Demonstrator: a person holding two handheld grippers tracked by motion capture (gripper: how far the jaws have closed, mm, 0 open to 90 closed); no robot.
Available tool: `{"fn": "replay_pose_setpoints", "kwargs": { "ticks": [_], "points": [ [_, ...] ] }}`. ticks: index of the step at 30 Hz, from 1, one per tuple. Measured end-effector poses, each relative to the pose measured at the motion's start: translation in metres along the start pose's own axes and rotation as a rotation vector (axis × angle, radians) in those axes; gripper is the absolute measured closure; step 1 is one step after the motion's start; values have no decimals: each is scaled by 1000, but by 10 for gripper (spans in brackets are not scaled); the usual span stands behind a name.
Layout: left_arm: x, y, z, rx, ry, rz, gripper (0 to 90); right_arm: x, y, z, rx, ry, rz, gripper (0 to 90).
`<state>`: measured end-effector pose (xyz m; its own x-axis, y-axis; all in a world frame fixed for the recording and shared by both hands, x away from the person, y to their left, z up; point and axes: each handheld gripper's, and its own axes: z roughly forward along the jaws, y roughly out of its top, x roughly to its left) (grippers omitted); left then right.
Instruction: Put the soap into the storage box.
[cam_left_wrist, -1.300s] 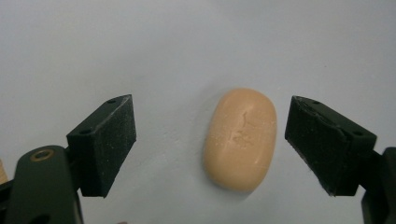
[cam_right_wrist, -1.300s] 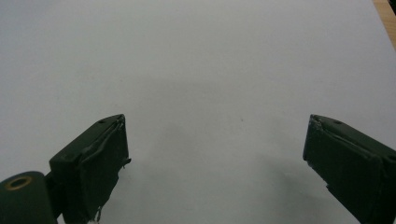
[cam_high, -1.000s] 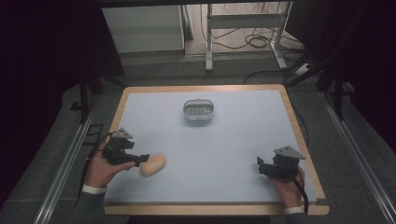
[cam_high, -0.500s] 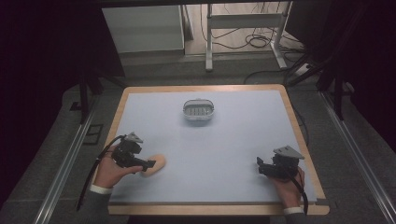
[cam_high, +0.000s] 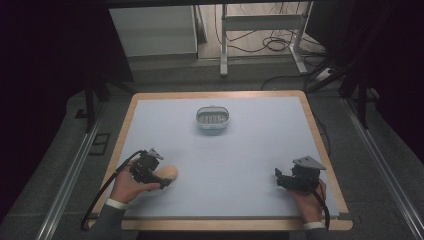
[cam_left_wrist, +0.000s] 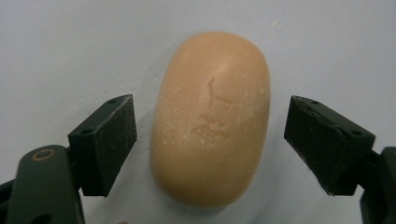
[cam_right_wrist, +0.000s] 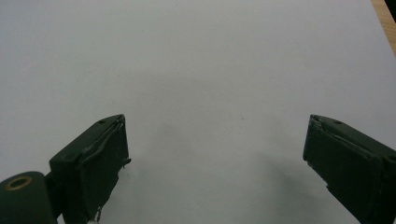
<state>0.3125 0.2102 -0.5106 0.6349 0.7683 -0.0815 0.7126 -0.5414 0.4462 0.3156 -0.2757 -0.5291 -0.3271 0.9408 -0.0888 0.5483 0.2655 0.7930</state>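
Observation:
A tan oval bar of soap (cam_left_wrist: 212, 116) with a stamped mark lies flat on the pale blue table top; in the high view the soap (cam_high: 169, 173) is near the front left. My left gripper (cam_high: 161, 181) stands open right over it, one jaw on each side with a small gap to the soap. In the left gripper view the left gripper (cam_left_wrist: 210, 140) straddles the bar without touching. My right gripper (cam_high: 280, 179) rests open at the front right, and in its own view the right gripper (cam_right_wrist: 215, 163) has bare table between its jaws.
A small clear soap dish (cam_high: 212, 119) with a slotted floor sits at the back middle of the table. The wooden table rim (cam_high: 320, 140) runs around the blue surface. Metal frame legs and cables lie on the floor beyond.
My left gripper moved right and forward onto the soap, so its jaws now sit either side of the bar. The right gripper stayed where it was.

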Motion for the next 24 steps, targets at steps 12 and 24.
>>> {"fn": "replay_pose_setpoints", "kwargs": {
  "ticks": [12, 24],
  "points": [
    [-3, -2, 11, 29, 29, 17, 298, 0, 0, 0, 3, -1, 4, 66],
    [-3, 1, 6, 12, 18, 35, 311, -1, 0, 1, 6, -5, 10, 66]
  ]
}}
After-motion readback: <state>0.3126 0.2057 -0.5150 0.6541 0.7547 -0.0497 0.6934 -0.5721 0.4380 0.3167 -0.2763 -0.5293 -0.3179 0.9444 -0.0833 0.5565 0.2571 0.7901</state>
